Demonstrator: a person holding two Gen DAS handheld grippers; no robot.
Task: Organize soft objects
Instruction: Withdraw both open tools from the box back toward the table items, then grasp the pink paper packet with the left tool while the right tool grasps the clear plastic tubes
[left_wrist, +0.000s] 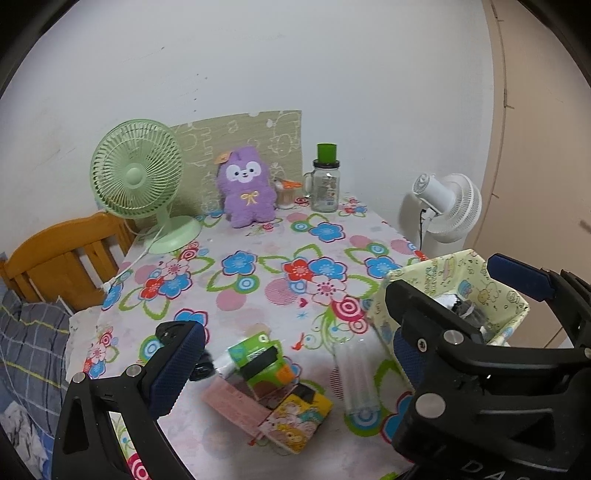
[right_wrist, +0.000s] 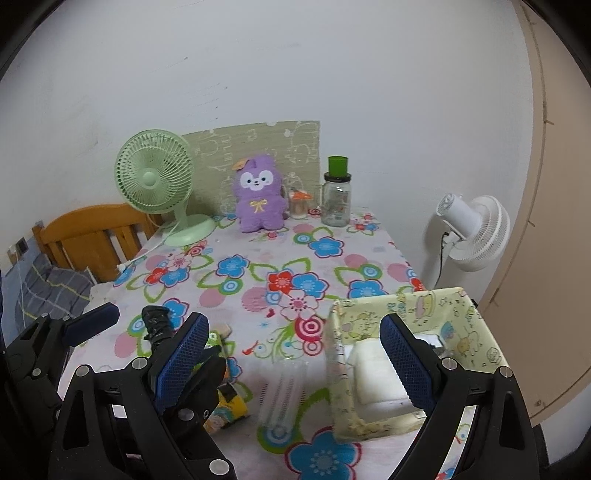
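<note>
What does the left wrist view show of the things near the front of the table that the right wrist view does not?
Only the left wrist view shows the small pile whole: a green toy on a pink box and a yellow picture pack.

Only the right wrist view shows the white pad lying inside the yellow bin.

Both show the purple plush at the back, the green fan, the jar and a clear tube beside the bin. Both grippers, left and right, are open and empty.
</note>
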